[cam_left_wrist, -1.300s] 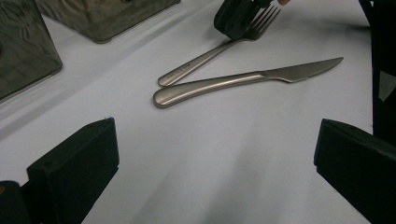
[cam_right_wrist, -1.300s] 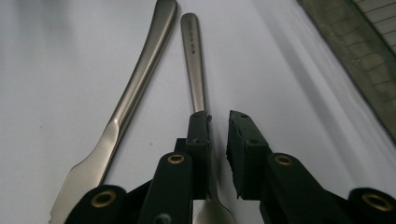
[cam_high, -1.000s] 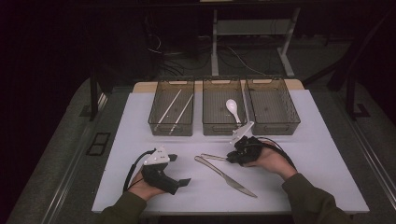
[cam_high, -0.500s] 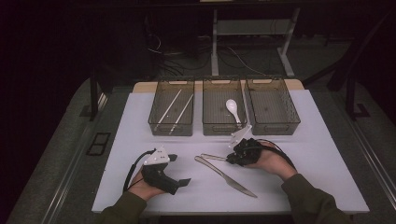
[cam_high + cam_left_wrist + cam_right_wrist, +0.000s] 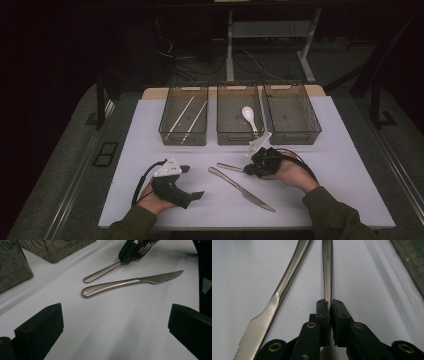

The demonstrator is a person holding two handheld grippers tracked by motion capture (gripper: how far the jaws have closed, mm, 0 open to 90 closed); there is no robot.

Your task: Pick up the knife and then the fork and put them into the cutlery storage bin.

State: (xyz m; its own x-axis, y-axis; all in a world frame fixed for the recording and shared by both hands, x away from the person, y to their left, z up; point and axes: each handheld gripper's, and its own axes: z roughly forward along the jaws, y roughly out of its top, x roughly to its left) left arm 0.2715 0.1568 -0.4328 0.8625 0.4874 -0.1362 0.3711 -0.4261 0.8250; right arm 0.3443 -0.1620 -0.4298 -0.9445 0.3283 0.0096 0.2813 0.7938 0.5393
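A steel fork (image 5: 327, 265) lies on the white table with its handle toward the left (image 5: 230, 166). My right gripper (image 5: 329, 305) is shut on the fork's neck; its jaws have just been closing with the fork between them. The right gripper (image 5: 248, 169) sits low at the table's middle and also appears in the left gripper view (image 5: 128, 252). A steel knife (image 5: 240, 188) lies just in front of the fork (image 5: 102, 272), blade toward the right (image 5: 125, 283). My left gripper (image 5: 192, 181) rests open at the front left, with nothing between its jaws (image 5: 113, 332).
Three mesh bins stand in a row at the back. The left bin (image 5: 183, 138) holds chopsticks (image 5: 184, 117), the middle bin (image 5: 239, 138) a white spoon (image 5: 248, 116), and the right bin (image 5: 300, 136) looks bare. The knife (image 5: 287, 280) lies close beside the held fork.
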